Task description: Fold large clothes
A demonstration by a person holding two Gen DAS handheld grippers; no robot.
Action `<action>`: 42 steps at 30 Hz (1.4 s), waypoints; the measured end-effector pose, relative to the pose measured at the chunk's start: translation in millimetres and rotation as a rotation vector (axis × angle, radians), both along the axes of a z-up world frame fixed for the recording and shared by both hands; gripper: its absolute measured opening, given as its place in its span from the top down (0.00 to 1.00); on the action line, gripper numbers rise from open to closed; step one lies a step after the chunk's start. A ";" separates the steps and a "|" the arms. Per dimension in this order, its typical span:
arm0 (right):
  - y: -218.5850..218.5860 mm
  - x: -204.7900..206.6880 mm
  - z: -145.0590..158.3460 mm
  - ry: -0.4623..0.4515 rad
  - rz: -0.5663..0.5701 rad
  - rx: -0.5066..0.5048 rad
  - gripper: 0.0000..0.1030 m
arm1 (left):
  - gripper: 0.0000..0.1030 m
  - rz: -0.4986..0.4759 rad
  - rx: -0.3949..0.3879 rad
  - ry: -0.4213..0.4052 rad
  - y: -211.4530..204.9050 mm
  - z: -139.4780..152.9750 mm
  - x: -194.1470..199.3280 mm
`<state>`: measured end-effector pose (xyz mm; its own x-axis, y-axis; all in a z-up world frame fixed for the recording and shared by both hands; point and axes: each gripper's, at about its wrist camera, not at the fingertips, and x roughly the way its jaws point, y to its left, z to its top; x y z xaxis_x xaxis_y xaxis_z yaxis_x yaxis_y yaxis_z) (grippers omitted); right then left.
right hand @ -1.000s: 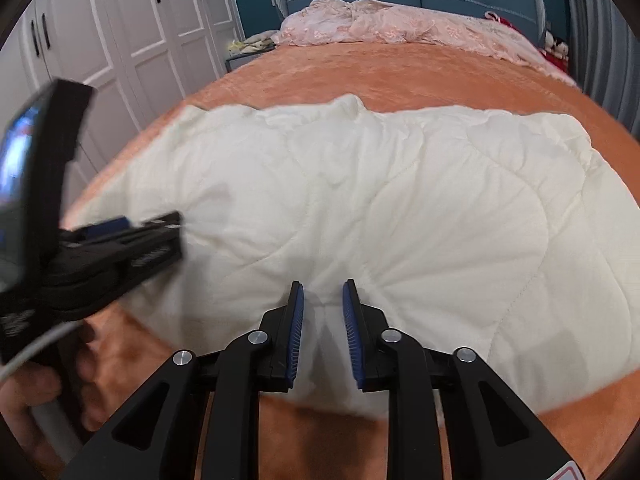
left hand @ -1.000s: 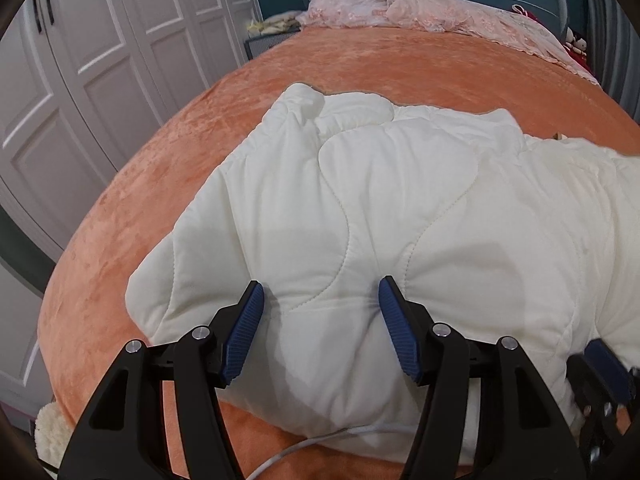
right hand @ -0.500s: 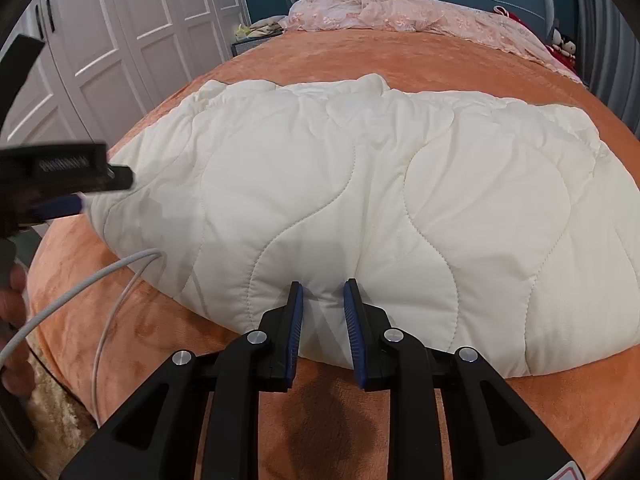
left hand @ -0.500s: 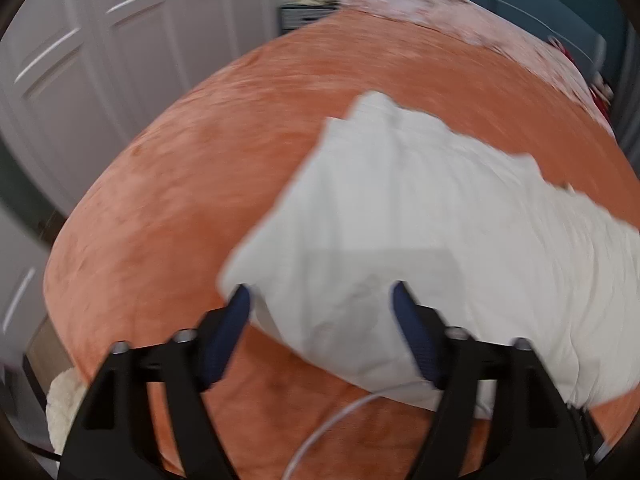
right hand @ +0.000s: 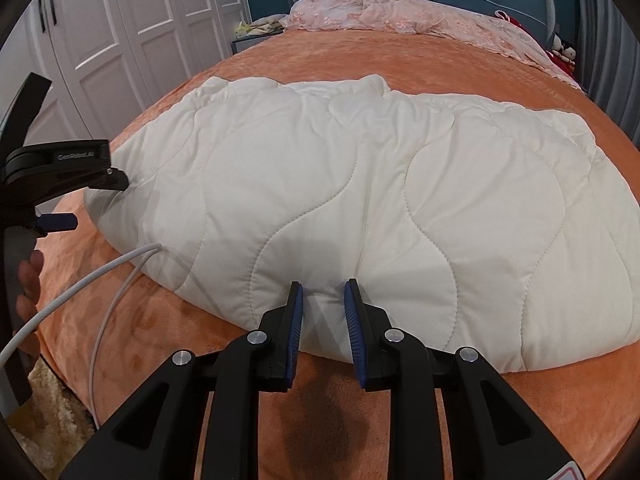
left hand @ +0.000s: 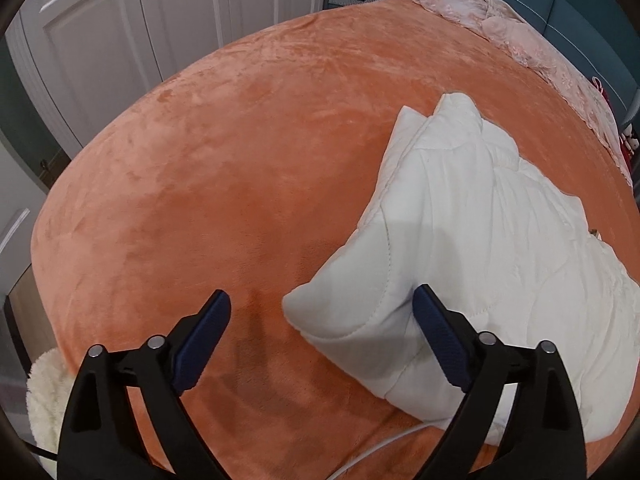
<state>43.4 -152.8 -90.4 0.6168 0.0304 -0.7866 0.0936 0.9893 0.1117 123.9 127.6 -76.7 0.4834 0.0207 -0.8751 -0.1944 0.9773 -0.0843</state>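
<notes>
Right wrist view gave us the whole layout: the orange bed [right hand: 400, 52] carried the white quilted garment [right hand: 360, 184], its long axis running across the view, left to right, parallel to the near bed edge. We judged the next fold would turn on its left end. That end lay nearest our left gripper [left hand: 320, 324], whose jaws had just been opening and stood wide, the near corner [left hand: 332, 312] sitting between them, untouched by the left pad. Our right gripper [right hand: 323, 312] stood narrowly parted around the middle of the near hem; whether the pads pinched it, we could not tell.
</notes>
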 end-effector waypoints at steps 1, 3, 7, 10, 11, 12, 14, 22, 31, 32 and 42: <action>0.7 0.2 -0.3 -0.001 0.001 -0.005 0.78 | 0.10 -0.002 -0.006 0.003 -1.3 -2.4 2.0; 3.2 0.7 -1.4 -0.003 0.007 -0.019 0.77 | 0.09 -0.001 -0.015 0.009 -3.9 -6.6 5.4; 6.1 -0.2 -3.0 -0.010 0.013 -0.033 0.77 | 0.05 0.010 -0.039 0.017 -6.3 -12.8 12.6; 8.0 -1.1 -3.8 -0.016 0.017 -0.041 0.77 | 0.05 0.010 -0.066 0.024 -9.5 -16.7 19.1; 8.5 -1.3 -4.1 -0.018 0.019 -0.045 0.77 | 0.05 0.011 -0.079 0.030 -10.4 -17.6 21.5; 9.4 -1.7 -4.3 -0.020 0.023 -0.052 0.77 | 0.05 0.011 -0.093 0.033 -11.6 -18.1 23.6; 9.4 -1.8 -4.0 -0.021 0.026 -0.056 0.77 | 0.05 0.015 -0.110 0.043 -16.1 -18.5 27.8; 7.2 -2.9 -2.0 -0.026 0.027 -0.039 0.77 | 0.18 0.001 -0.070 0.032 -28.0 -8.0 30.3; -6.6 -8.5 17.8 -0.039 -0.008 0.049 0.77 | 0.71 -0.072 -0.069 -0.023 -30.9 20.9 23.9; -8.4 -10.4 22.3 -0.051 -0.012 0.052 0.77 | 0.72 -0.085 -0.092 -0.034 -30.0 28.0 22.0; -14.3 -6.7 11.9 -0.019 0.025 0.057 0.77 | 0.80 -0.293 -0.125 -0.225 -85.5 115.4 -19.6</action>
<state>36.7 -167.1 -78.6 0.6301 0.0908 -0.7712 0.0659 0.9833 0.1697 104.4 42.1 38.7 0.6336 -0.2469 -0.7332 0.1283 0.9681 -0.2151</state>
